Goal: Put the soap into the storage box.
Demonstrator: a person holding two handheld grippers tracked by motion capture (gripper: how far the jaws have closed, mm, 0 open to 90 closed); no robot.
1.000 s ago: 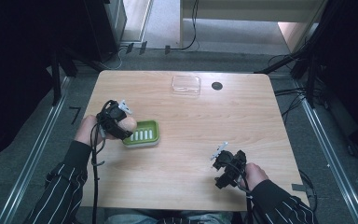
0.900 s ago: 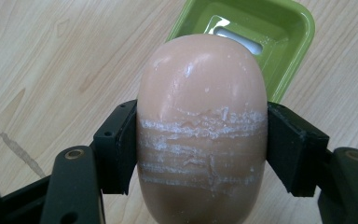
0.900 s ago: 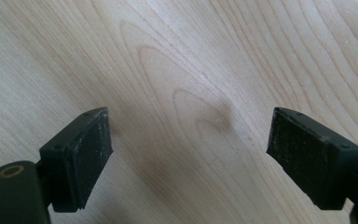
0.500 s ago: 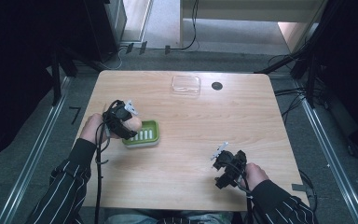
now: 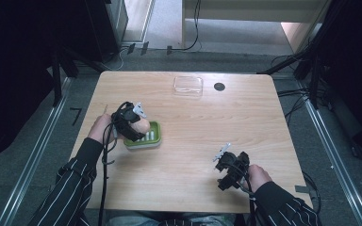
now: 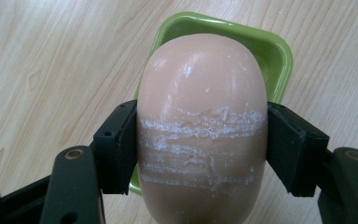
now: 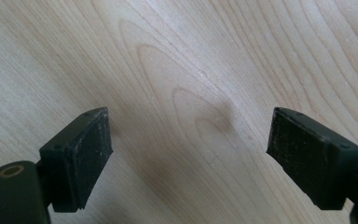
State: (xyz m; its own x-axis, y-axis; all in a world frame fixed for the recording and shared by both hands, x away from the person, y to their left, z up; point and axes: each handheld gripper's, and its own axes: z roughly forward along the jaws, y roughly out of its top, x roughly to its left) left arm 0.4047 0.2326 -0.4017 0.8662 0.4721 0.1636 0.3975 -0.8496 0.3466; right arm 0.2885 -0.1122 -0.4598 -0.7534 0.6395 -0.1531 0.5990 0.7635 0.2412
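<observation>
Fingers (image 6: 119, 149) clamp scuffed, white-streaked pink soap (image 6: 203, 126).

open table (image 5: 193, 155) between grippers, clear lid (image 5: 188, 86) far

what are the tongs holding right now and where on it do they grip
The left tongs clamp a pink soap bar across its two long sides, over the green soap dish. The right tongs stand open, holding nothing.
</observation>
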